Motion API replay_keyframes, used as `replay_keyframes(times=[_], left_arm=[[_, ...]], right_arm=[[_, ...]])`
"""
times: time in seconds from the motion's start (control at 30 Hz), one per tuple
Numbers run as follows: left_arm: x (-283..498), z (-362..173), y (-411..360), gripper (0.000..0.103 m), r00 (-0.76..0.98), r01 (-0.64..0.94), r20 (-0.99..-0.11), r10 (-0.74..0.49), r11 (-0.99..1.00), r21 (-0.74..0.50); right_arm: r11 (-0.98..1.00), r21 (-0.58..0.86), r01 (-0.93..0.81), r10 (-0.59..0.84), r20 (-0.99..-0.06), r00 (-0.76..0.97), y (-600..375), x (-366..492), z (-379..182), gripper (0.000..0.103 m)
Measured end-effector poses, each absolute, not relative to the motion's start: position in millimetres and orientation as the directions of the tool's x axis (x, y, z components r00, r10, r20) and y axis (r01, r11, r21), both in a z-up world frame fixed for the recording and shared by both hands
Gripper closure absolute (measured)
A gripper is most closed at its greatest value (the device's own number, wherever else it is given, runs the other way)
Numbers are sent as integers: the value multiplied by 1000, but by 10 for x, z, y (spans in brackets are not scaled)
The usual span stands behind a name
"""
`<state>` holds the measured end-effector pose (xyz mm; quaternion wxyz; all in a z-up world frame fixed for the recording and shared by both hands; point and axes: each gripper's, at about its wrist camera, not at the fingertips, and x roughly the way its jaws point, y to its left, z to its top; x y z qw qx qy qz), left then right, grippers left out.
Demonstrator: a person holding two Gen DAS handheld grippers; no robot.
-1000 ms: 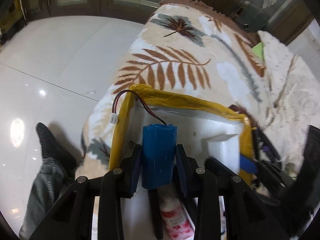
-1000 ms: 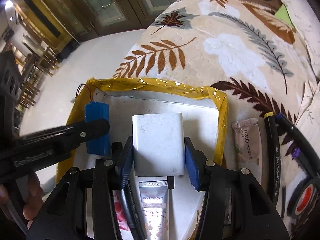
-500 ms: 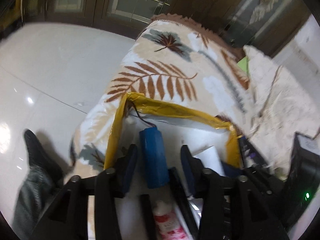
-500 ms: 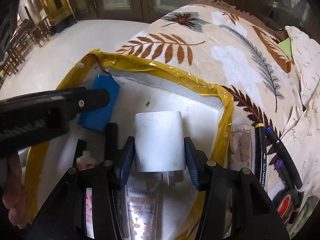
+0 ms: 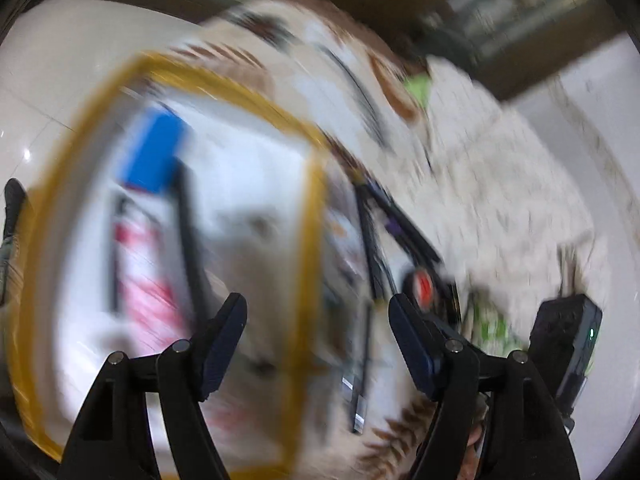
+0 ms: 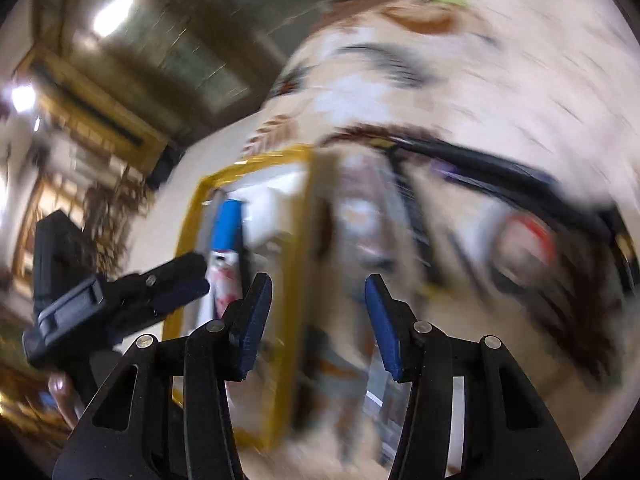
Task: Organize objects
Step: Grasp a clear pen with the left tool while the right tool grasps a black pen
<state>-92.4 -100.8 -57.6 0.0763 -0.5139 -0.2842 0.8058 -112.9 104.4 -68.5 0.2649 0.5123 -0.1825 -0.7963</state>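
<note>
Yellow-rimmed box point(image 5: 308, 240) on the leaf-print blanket point(image 5: 500, 184), blue battery pack point(image 5: 154, 154) lying inside, pens point(image 5: 404, 228) just beside it, your left tool point(image 5: 318, 330) and right tool point(image 6: 318, 314) both spread wide, holding nothing.

Blue battery point(image 5: 154, 156) and white charger point(image 5: 244, 236) released into the yellow-rimmed box point(image 5: 310, 216), both tools (now spread) swung rightward

Yellow-rimmed white tray point(image 5: 310, 216) lies ahead and left of the left gripper's fingers, holding a blue battery pack point(image 5: 154, 152) at its far end, a red-and-white tube point(image 5: 140, 264) nearer, and a white block point(image 5: 248, 236), all blurred. Outside the tray's right rim, ahead of the right gripper, lie a pale sachet point(image 6: 362, 216), black pens point(image 6: 500, 176) and a red-centred roll point(image 6: 524, 240) on the leaf-print blanket.
</note>
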Motion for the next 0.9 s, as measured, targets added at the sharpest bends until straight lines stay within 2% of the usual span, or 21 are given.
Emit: replay_keyframes(times=[0.1, 0.2, 0.27, 0.43, 0.5, 0.57, 0.73, 0.8, 0.87, 0.9], left_arm=[[-765, -652, -527, 29, -460, 94, -788, 410, -860, -502], [-586, -684, -230, 29, -481, -24, -809, 337, -928, -372], [-534, -678, -193, 30, -492, -34, -825, 279, -953, -302], [-463, -572, -466, 30, -562, 22, -783, 268, -941, -338], [-460, -546, -572, 30, -587, 53, -768, 256, -935, -352], [-486, -566, -597, 30, -584, 66, -772, 250, -934, -352], [-471, -551, -592, 30, -590, 64, -770, 242, -937, -344], [-478, -559, -573, 30, -588, 61, -773, 240, -939, -338], [-482, -579, -559, 30, -578, 59, -779, 241, -941, -334], [-481, -582, -537, 31, -574, 55, -784, 237, -944, -326]], right_arm=[[-816, 549, 183, -576, -744, -338, 1457, -968, -808, 54], [-832, 530, 163, -551, -759, -346, 1675, -894, -854, 54], [-841, 518, 154, -536, -764, -359, 1769, -892, -873, 54], [-826, 539, 166, -563, -768, -305, 1679, -904, -984, 54], [-844, 497, 201, -536, -794, -288, 1520, -772, -1012, 59], [-863, 453, 222, -502, -819, -277, 1389, -658, -1055, 69], [-867, 413, 280, -482, -838, -255, 1113, -554, -1163, 73], [-889, 344, 302, -424, -866, -264, 1012, -574, -1209, 87], [-904, 290, 313, -380, -882, -279, 983, -572, -1186, 94], [-908, 280, 310, -369, -887, -277, 1003, -573, -1178, 94]])
